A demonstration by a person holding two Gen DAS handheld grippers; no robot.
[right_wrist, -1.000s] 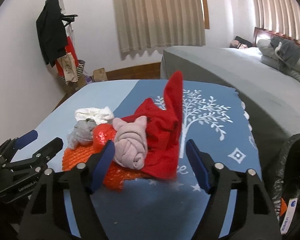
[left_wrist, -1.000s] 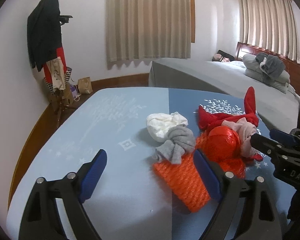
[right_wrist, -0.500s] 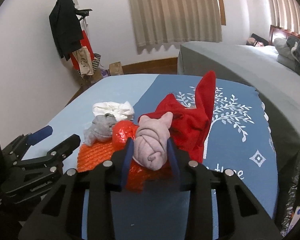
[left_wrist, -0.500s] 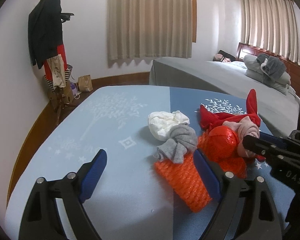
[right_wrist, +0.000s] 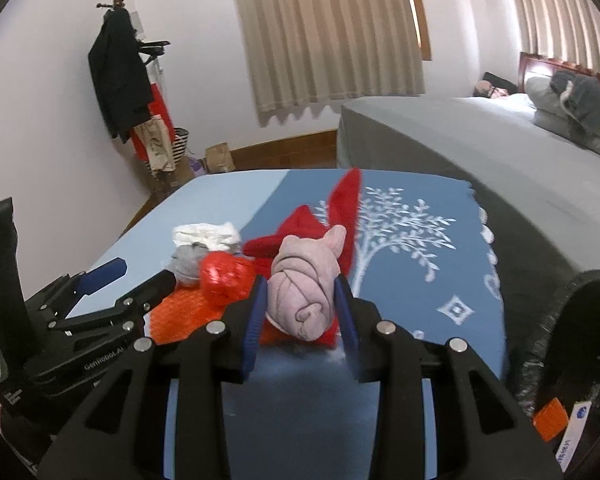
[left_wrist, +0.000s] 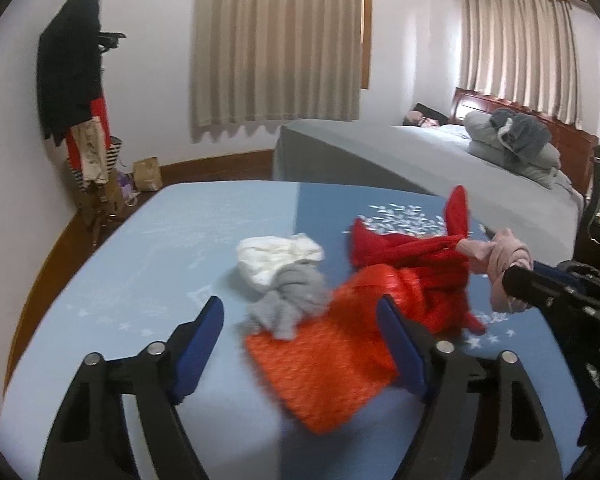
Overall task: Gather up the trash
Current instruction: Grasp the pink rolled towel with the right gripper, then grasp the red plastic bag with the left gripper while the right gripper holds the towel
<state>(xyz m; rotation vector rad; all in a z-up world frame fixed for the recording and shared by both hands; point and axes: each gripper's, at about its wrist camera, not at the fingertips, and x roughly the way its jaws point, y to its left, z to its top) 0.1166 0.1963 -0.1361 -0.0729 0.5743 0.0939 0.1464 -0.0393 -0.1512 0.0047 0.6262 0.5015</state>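
Note:
A pile of cloth scraps lies on the blue table cover [left_wrist: 140,280]. My right gripper [right_wrist: 300,306] is shut on a pink knotted cloth [right_wrist: 302,284], raised slightly off the pile; the same cloth [left_wrist: 500,256] shows at the right of the left wrist view. Behind it lies a red cloth [right_wrist: 340,208]. My left gripper [left_wrist: 298,324] is open and its jaws are closing. A grey knotted cloth [left_wrist: 292,304] and orange mesh [left_wrist: 320,368] sit between its pads, untouched. A white crumpled cloth [left_wrist: 272,256] lies just beyond. A red mesh ball [right_wrist: 222,276] rests on the orange mesh.
A black bag-lined bin [right_wrist: 580,320] stands at the table's right edge. A grey bed [left_wrist: 420,152] with pillows runs behind the table. A coat rack [left_wrist: 76,80] with clothes and bags fills the left corner.
My right gripper closed on the pink knotted cloth and lifted it a little. My left gripper's jaws have narrowed and it has edged toward the pile.

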